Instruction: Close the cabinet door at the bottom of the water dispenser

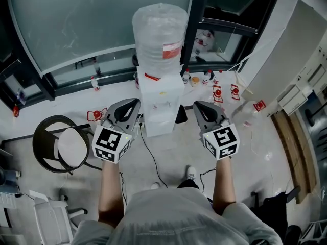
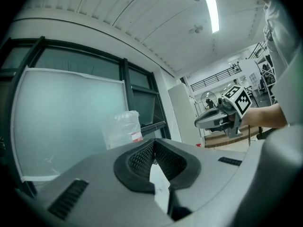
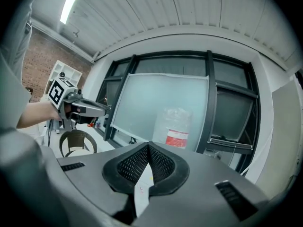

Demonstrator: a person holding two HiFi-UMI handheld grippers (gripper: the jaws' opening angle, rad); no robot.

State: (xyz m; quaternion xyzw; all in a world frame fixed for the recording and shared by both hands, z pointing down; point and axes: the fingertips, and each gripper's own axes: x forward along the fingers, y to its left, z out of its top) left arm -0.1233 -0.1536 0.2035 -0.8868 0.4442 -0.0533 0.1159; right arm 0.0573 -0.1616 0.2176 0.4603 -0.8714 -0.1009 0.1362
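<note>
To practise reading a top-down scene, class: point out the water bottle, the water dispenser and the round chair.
water bottle (image 1: 159, 32), head view, middle of its clear wall.
water dispenser (image 1: 159, 108), head view, its white front.
round chair (image 1: 71, 147), head view, its pale seat.

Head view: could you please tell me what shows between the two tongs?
The water dispenser appears between left tongs and right tongs in the head view.

The water dispenser (image 1: 160, 103) is showing white, its clear bottle (image 1: 159, 32) wearing a red label (image 1: 172, 50). The left hand-held gripper (image 1: 134, 102) and right hand-held gripper (image 1: 198, 105) are showing grey with black-and-white square patterning. The round chair (image 1: 41, 137) is showing dark around a pale seat (image 1: 71, 146).
</note>
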